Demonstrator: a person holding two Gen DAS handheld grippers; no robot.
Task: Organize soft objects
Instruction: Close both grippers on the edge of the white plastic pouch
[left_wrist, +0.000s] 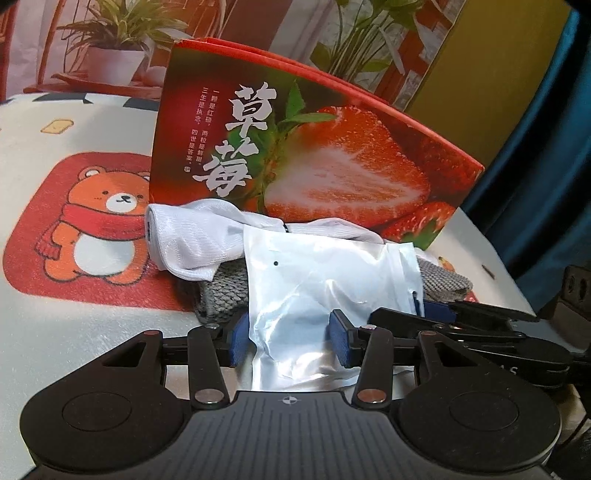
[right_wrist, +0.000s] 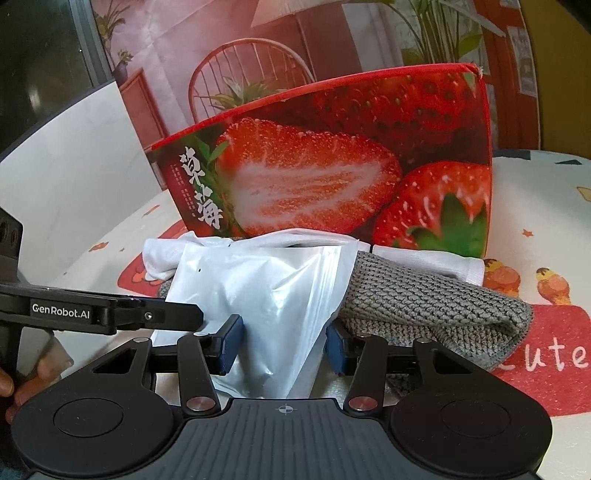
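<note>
A white plastic pouch lies on a pile of soft things: a white cloth and a grey knitted cloth, in front of a red strawberry box. My left gripper has its blue pads on both sides of the pouch's near end and is shut on it. My right gripper also has the pouch between its pads and is shut on it. The grey cloth and white cloth lie under and behind the pouch. The box stands upright behind them.
The table is covered by a white cloth with a bear print and red patches. A backdrop with printed plants and a chair stands behind the box. The other gripper's body shows at the right in the left wrist view.
</note>
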